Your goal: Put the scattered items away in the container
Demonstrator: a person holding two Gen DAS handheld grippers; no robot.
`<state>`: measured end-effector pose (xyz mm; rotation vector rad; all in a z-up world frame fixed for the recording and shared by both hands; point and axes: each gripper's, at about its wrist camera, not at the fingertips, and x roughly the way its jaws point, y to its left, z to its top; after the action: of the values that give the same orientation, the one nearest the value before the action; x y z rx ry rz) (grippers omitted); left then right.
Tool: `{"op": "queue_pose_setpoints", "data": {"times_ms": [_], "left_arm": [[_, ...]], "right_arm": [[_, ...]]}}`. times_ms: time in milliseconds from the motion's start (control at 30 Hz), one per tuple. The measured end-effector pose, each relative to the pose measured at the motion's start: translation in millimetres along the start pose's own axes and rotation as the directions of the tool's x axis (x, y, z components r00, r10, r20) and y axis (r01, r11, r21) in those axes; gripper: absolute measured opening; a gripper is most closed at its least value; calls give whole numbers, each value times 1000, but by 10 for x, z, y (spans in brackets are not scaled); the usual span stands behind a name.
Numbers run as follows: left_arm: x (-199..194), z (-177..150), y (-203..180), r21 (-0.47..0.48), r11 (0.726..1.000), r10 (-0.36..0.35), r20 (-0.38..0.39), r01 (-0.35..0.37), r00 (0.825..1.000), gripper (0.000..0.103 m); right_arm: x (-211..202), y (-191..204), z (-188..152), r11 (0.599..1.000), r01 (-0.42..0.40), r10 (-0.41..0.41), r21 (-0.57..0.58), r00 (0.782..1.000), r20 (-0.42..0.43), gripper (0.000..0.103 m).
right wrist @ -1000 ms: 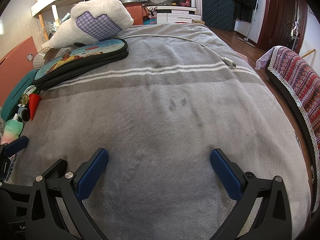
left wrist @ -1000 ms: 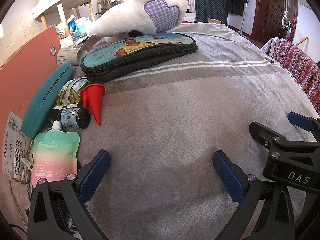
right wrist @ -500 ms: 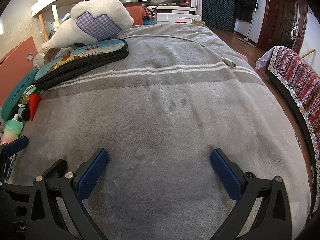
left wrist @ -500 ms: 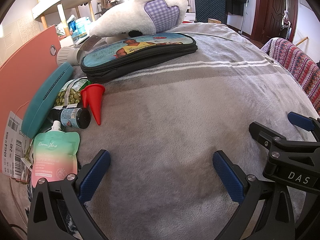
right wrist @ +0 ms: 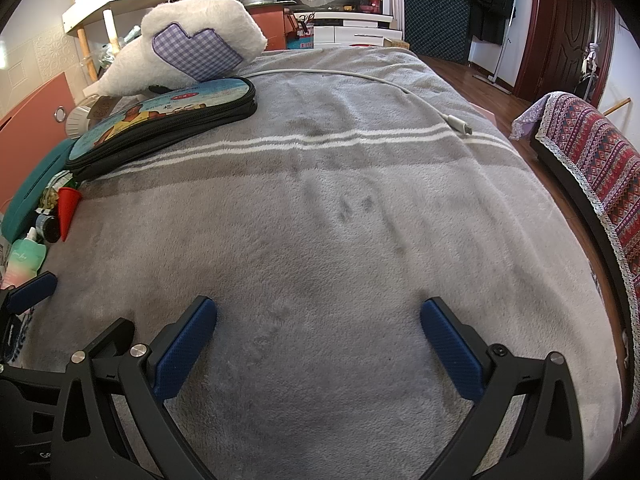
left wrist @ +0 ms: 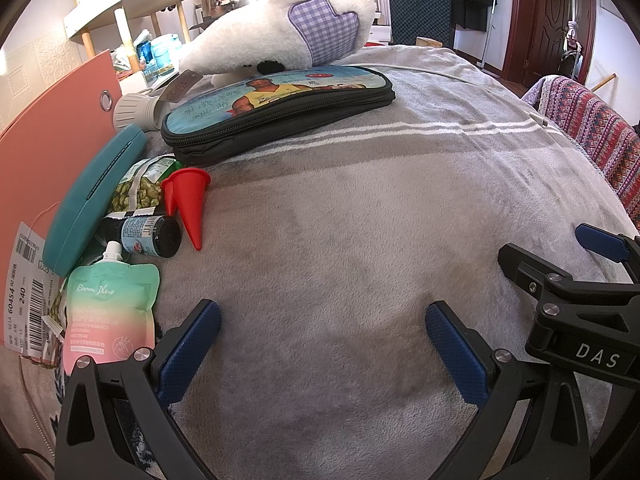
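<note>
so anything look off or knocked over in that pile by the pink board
The small dark bottle and the red cone both lie on their sides on the grey blanket, not upright. The pea snack packet is wedged partly under the teal case. No spill or damage is visible.

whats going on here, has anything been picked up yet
Nothing yet. A person holds the left hand-held gripper and right hand-held gripper open and empty over the grey blanket. The red cone, dark bottle and pastel pouch lie clustered by the zipped pouch.
</note>
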<state>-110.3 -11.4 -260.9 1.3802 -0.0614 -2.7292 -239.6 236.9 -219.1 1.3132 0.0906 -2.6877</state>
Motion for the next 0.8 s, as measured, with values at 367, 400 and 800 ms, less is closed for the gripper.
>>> {"op": "queue_pose_setpoints", "data": {"times_ms": [367,400,800], "left_arm": [[4,0,-3,0,1000,0,0,0,1000,103],[2,-2,0,0,1000,0,0,0,1000,103],[-28,-20,-32,-3,1000,3,2,-3,1000,103]], "right_arm": [[-1,-1,0,1000,0,0,0,1000,0,103],[-14,2,16,1000,0,0,0,1000,0,103],[2,-1,-1,1000,-1,1,-1,1000,0,103]]}}
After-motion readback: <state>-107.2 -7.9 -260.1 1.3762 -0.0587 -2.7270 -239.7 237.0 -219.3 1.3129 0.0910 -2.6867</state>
